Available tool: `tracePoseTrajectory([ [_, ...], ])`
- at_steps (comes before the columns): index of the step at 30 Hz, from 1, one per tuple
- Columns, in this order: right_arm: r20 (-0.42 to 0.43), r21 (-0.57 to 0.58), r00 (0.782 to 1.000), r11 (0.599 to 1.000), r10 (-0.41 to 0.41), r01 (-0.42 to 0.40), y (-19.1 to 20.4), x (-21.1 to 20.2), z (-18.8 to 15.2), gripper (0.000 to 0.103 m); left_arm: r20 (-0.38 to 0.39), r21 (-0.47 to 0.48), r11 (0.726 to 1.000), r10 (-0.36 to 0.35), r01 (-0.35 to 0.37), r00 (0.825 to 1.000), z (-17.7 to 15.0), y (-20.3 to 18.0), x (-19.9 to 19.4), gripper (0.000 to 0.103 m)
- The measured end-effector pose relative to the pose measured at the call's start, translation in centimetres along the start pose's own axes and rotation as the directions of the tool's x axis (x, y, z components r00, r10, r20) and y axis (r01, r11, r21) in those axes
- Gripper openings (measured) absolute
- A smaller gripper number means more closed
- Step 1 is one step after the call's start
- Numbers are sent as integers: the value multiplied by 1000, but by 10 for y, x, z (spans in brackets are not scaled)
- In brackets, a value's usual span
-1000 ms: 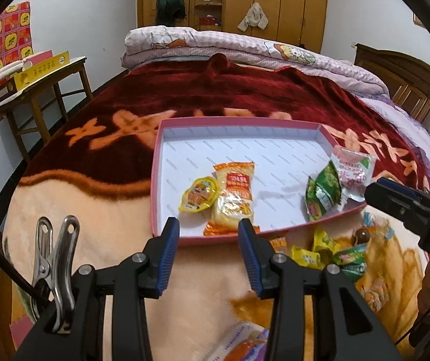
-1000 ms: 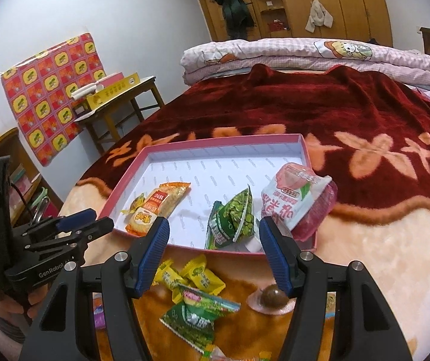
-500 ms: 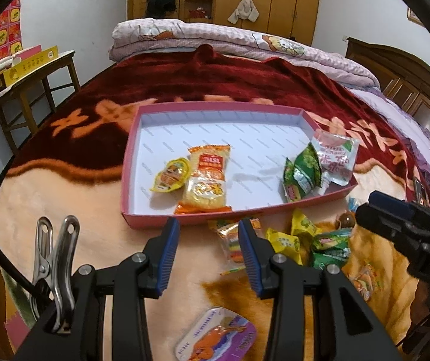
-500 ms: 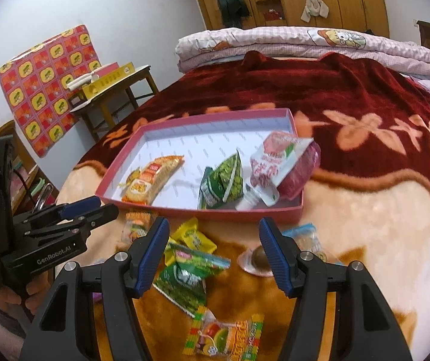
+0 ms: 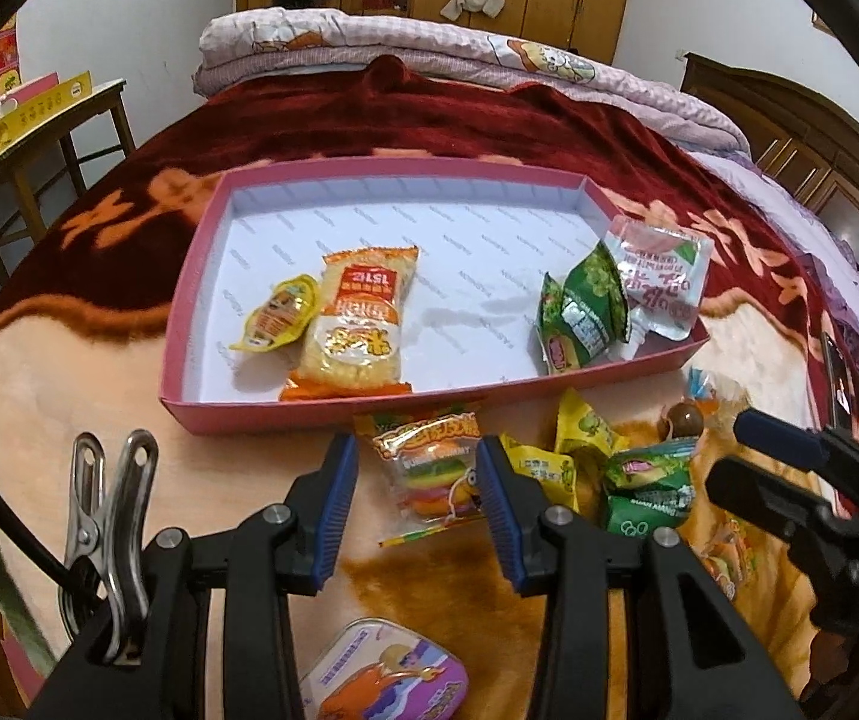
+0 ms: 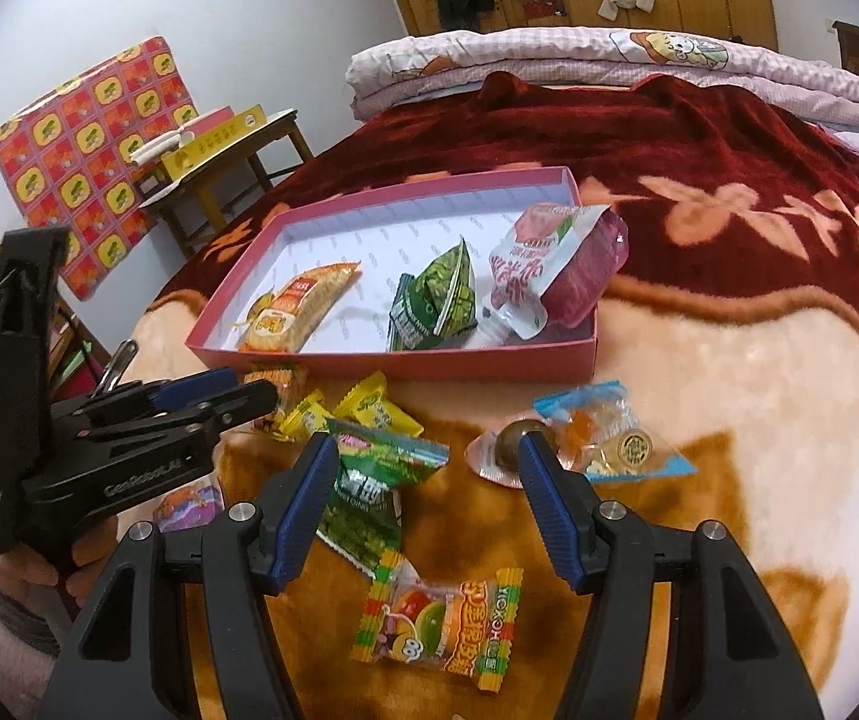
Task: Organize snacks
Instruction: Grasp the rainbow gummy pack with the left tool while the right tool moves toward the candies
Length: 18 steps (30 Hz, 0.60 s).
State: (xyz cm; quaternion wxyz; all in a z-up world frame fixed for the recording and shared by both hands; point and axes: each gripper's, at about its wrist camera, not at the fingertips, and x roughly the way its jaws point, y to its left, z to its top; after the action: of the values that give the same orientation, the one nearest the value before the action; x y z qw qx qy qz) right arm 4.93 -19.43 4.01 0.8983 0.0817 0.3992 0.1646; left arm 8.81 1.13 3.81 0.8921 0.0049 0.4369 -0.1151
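A pink tray [image 5: 309, 414] on the blanket holds a yellow jelly cup [image 5: 279, 321], an orange cracker packet [image 5: 357, 324], green packets [image 5: 585, 312] and a pink drink pouch [image 5: 663, 276]. My left gripper [image 5: 416, 462] hovers over a burger gummy packet [image 5: 429, 468] lying in front of the tray. Its jaws are opening, and the packet shows between them untouched. My right gripper [image 6: 426, 450] stands open over the blanket with nothing in it. A green packet [image 6: 375, 480] lies by its left finger and a chocolate ball [image 6: 510, 438] by its right.
More loose snacks lie on the blanket: yellow candies [image 6: 369, 408], a blue-edged packet [image 6: 609, 432], a fruit gummy packet [image 6: 435, 618] and a purple tin [image 5: 387, 678]. A wooden side table [image 6: 219, 162] stands left of the bed, folded quilts [image 5: 429, 48] at its far end.
Both grippers have drawn back from the tray and sunk toward the loose snacks. The burger gummy packet has come into view between the left jaws, and the fruit gummy packet under the right gripper.
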Motion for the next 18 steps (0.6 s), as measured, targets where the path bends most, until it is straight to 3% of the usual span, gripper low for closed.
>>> tracePoseTrajectory([
  [18, -33, -1, 999, 1000, 17, -17, 2, 6, -8, 64, -4, -28, 999, -17, 17, 1000, -1, -2, 15, 45],
])
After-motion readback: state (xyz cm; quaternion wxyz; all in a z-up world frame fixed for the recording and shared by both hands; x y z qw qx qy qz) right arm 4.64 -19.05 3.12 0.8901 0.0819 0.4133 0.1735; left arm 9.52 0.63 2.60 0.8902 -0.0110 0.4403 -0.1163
